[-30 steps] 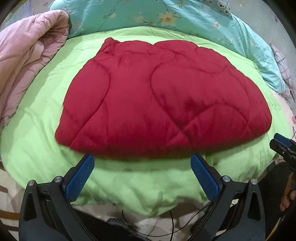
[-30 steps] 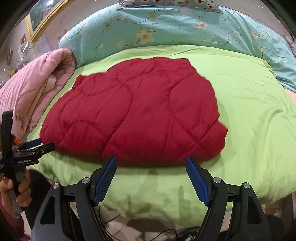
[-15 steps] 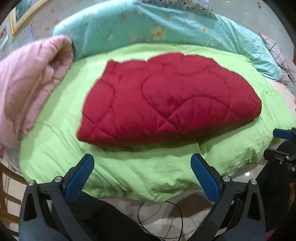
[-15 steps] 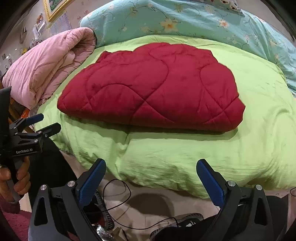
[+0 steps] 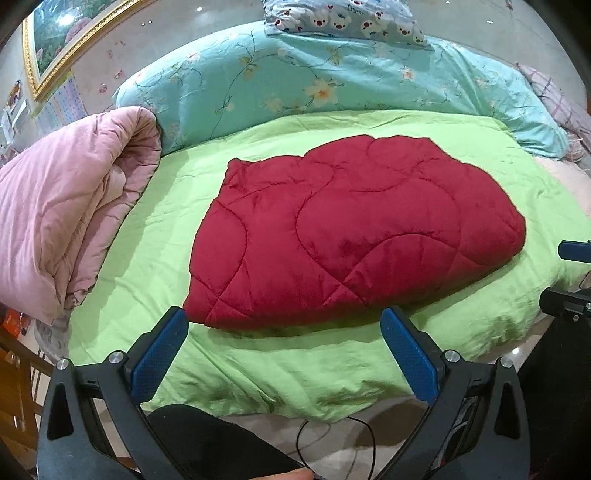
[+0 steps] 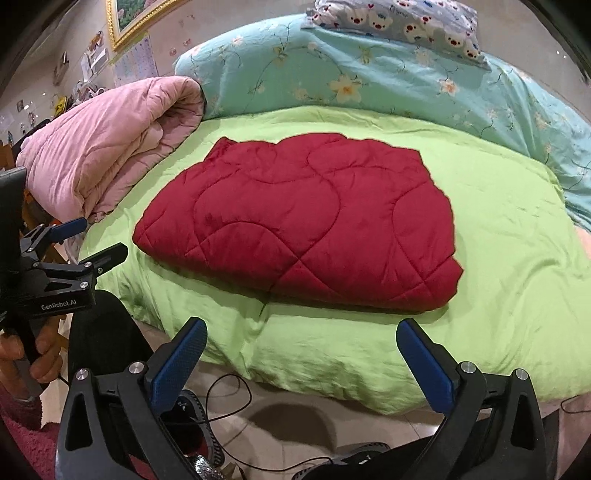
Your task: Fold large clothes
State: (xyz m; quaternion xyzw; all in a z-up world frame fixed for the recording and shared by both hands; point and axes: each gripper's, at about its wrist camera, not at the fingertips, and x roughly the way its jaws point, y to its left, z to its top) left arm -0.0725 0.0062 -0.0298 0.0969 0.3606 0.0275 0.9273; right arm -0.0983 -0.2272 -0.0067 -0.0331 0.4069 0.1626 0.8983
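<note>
In the middle of the green bedsheet (image 5: 155,258) lies the red quilted blanket (image 5: 354,236), folded into a thick flat bundle, its front fold near the bed's front edge. A rolled pink quilt (image 5: 62,206) sits along the bed's left edge, touching a turquoise floral duvet (image 5: 332,81) heaped across the far edge, with a bear-print pillow (image 5: 343,18) on top. The left gripper (image 5: 284,345) hangs off the front edge with its jaws spread wide and nothing between them. The right gripper (image 6: 303,354) is also off the front edge, its jaws opening and already wide, empty too. A hand (image 6: 33,354) grasps the left tool's handle. A black cable (image 6: 229,398) trails on the floor below.
</note>
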